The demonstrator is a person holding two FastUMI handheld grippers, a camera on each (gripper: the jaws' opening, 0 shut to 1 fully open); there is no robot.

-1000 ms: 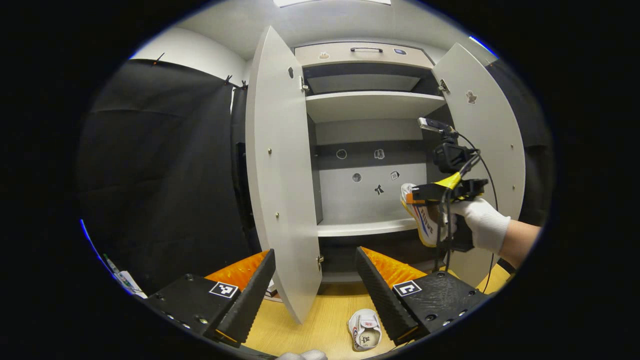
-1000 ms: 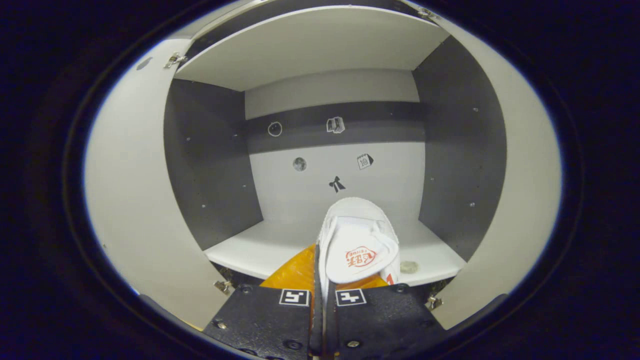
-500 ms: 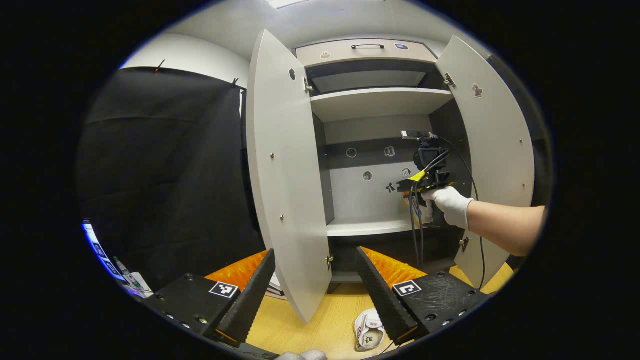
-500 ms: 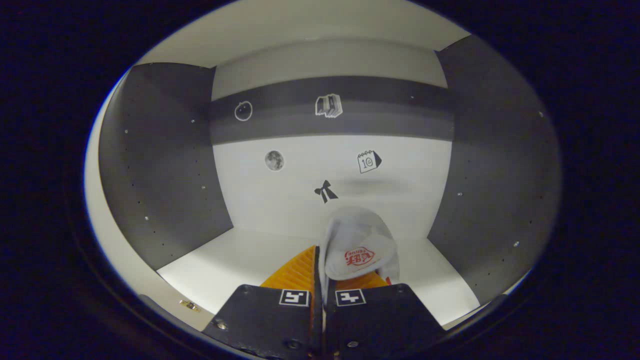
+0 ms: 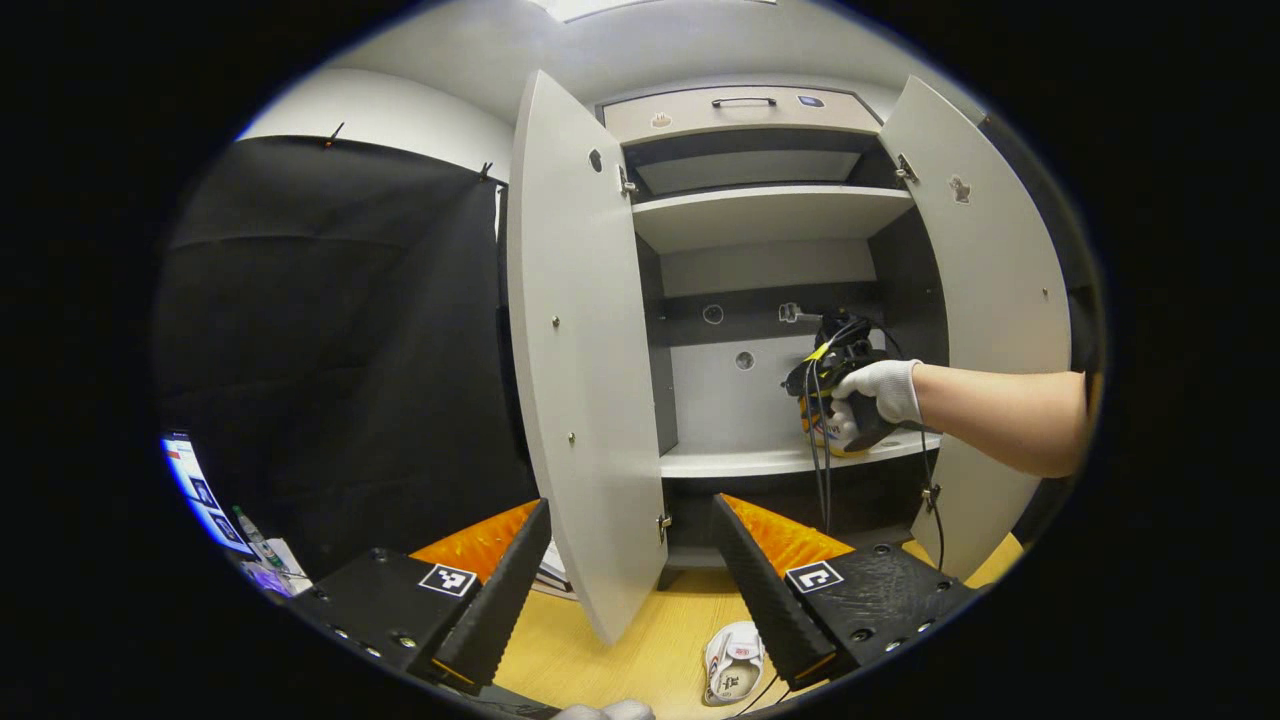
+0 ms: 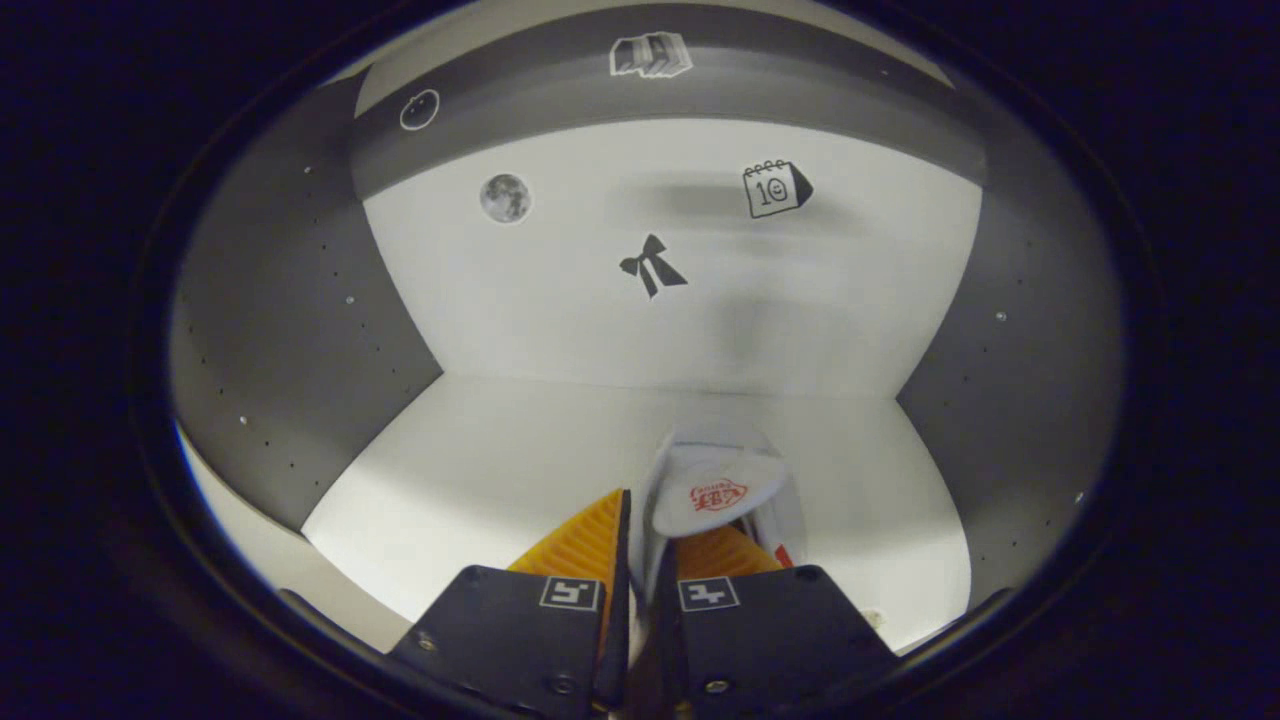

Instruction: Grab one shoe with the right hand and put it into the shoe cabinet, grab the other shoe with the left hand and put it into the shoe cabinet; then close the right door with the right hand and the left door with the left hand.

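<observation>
The grey shoe cabinet stands with its left door (image 5: 580, 350) and right door (image 5: 990, 300) swung wide. A gloved hand holds my right gripper (image 5: 822, 395) deep inside, just over the lower shelf (image 5: 740, 460). In the right gripper view, my right gripper (image 6: 640, 500) is shut on the rim of a white shoe (image 6: 715, 485), toe pointing at the back wall and low above the shelf (image 6: 500, 480). I cannot tell whether its sole touches. The second white shoe (image 5: 733, 672) lies on the wooden floor before the cabinet. Above it my left gripper (image 5: 632, 503) hangs open, holding nothing.
An upper shelf (image 5: 765, 205) and a drawer with a dark handle (image 5: 740, 102) sit above the lower compartment. Small stickers dot the back wall (image 6: 650, 265). Black cloth (image 5: 330, 350) hangs left of the cabinet, with small items (image 5: 250, 540) at its foot.
My right gripper has carried the shoe from the cabinet's mouth deep inside and down toward the lower shelf. The left gripper has hardly moved and stays open.
</observation>
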